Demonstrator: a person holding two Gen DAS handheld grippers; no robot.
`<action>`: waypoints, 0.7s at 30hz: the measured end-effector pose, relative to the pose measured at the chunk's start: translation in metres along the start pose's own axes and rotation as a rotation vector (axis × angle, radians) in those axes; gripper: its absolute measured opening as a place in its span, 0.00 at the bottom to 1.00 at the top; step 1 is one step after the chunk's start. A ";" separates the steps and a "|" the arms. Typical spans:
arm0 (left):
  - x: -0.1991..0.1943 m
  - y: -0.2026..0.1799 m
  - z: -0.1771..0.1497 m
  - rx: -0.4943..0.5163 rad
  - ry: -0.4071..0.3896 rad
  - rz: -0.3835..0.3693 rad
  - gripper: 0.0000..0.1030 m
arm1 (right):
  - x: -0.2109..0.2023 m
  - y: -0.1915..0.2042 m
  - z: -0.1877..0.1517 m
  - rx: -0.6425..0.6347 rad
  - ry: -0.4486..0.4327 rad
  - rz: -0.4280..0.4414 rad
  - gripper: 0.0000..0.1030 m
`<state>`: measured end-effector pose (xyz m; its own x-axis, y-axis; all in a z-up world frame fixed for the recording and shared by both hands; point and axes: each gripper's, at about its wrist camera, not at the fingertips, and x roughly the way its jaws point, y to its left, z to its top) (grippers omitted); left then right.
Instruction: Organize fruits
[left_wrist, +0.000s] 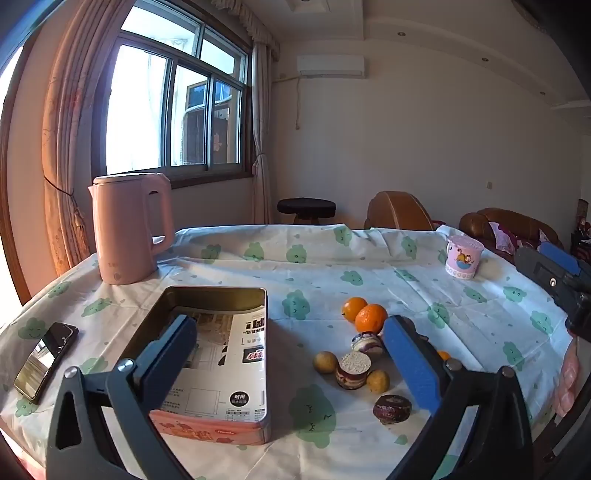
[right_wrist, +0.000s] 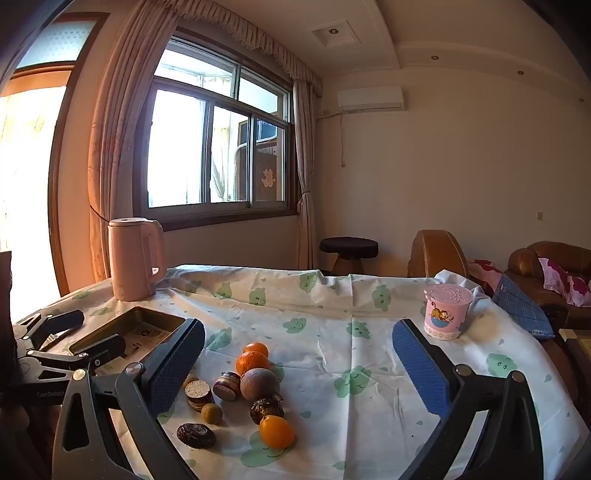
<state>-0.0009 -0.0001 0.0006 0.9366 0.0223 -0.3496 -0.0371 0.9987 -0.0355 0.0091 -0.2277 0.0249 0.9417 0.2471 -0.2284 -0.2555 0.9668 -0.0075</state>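
A cluster of fruits lies on the cloud-print tablecloth: two oranges (left_wrist: 370, 317) (right_wrist: 252, 362), a purple passion fruit (right_wrist: 259, 384), small yellow-brown fruits (left_wrist: 325, 362), a small orange kumquat (right_wrist: 276, 431) and dark brown pieces (left_wrist: 392, 408). A pink metal tin (left_wrist: 212, 354), open with paper inside, stands left of them; it also shows in the right wrist view (right_wrist: 147, 332). My left gripper (left_wrist: 291, 354) is open and empty, above the tin's right edge and the fruits. My right gripper (right_wrist: 299, 365) is open and empty above the fruits.
A pink kettle (left_wrist: 127, 232) stands at the back left. A pink lidded cup (left_wrist: 463, 258) stands at the back right. A phone (left_wrist: 46, 360) lies at the left edge. A stool (left_wrist: 306, 208) and brown sofas (right_wrist: 546, 266) stand beyond the table.
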 end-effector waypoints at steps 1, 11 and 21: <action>-0.001 0.000 0.000 0.001 -0.003 0.007 1.00 | -0.001 -0.002 0.000 -0.003 0.002 -0.001 0.99; 0.002 0.009 0.001 -0.032 0.017 0.002 1.00 | -0.001 -0.003 -0.003 -0.072 0.048 -0.021 0.99; -0.001 0.006 0.002 -0.011 0.002 0.012 1.00 | 0.002 0.003 -0.007 -0.078 0.057 0.005 0.99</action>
<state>-0.0013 0.0060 0.0026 0.9353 0.0340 -0.3524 -0.0519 0.9978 -0.0416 0.0089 -0.2247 0.0177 0.9270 0.2452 -0.2839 -0.2782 0.9570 -0.0820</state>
